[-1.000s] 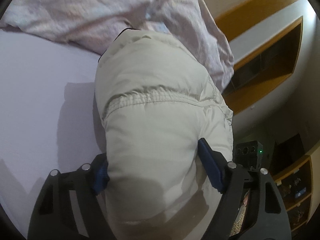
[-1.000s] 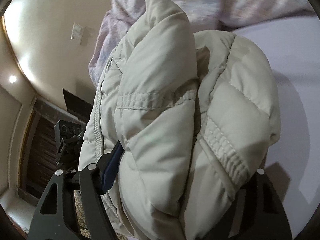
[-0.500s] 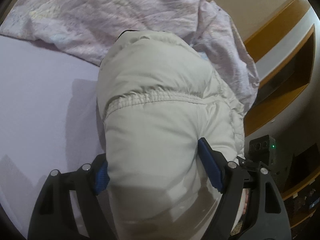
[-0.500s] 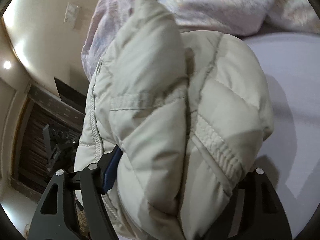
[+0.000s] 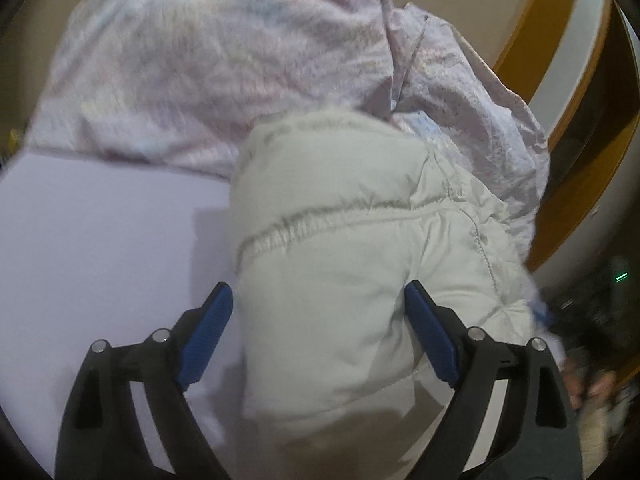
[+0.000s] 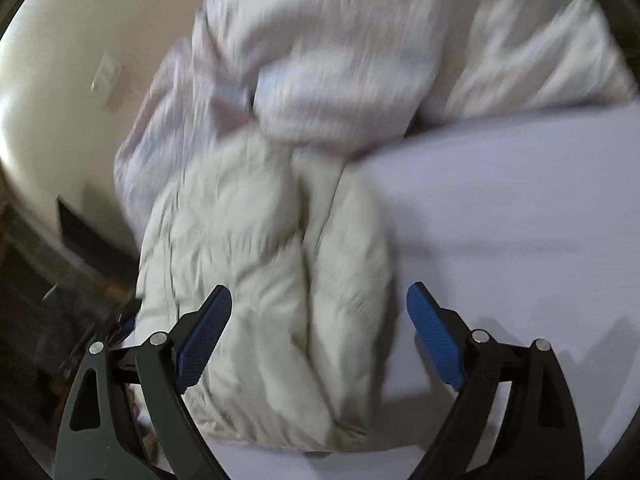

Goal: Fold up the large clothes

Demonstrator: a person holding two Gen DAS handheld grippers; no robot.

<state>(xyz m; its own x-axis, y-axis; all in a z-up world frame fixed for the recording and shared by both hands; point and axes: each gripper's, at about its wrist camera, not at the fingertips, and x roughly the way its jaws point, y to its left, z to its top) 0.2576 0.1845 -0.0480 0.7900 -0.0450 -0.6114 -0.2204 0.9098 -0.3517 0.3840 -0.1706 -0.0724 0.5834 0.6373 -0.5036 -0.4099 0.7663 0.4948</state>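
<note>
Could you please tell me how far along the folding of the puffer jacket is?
Done: the cream puffer jacket sits bundled on the lilac bed sheet. In hand: the left hand-held gripper and right hand-held gripper are opening, letting it go. Left: the crumpled pink duvet looks unfolded.

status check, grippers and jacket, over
Left gripper and right gripper opening, pads clear. Folded puffer jacket resting on the bed sheet. Rumpled blanket crowds its far end.

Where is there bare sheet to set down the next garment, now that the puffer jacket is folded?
Bare lavender sheet lies beside the folded puffer jacket, on the side away from the bed edge, bordered at the far end by the crumpled pink duvet. The left wrist view shows the same patch. It is crowded along the bed edge, where jacket and duvet bunch together.
</note>
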